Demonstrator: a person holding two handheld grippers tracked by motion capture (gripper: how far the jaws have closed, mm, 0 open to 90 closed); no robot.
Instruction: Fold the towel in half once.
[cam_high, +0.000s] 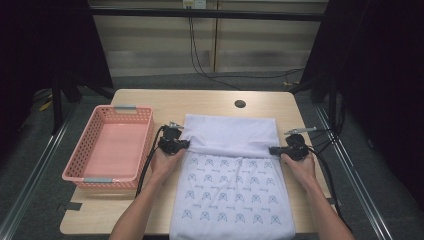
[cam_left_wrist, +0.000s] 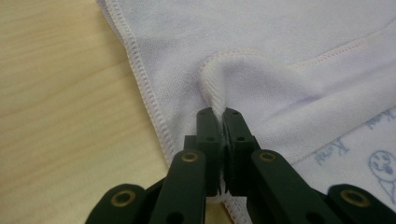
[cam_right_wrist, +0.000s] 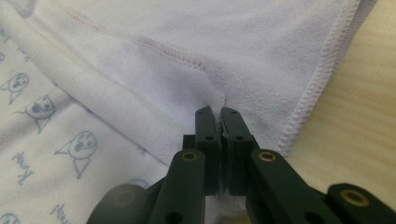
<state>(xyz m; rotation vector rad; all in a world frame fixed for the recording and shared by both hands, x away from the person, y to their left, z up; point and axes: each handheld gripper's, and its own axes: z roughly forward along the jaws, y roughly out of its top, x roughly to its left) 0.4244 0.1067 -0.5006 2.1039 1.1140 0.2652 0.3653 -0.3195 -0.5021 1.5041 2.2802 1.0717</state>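
A white towel (cam_high: 231, 195) with small blue prints lies on the wooden table (cam_high: 150, 105). Its far part is folded back, plain side up. My left gripper (cam_high: 186, 144) is shut on the towel's left edge at the fold, and a pinched ridge of cloth (cam_left_wrist: 215, 88) rises from between the jaws. My right gripper (cam_high: 272, 149) is shut on the right edge at the same fold line, with the towel (cam_right_wrist: 187, 56) bunched at the jaw tips. Both hands rest beside the towel.
A pink plastic basket (cam_high: 80, 172) stands at the left of the table, close to my left hand. A dark round hole (cam_high: 240, 104) sits near the table's far edge. Cables trail from both grippers.
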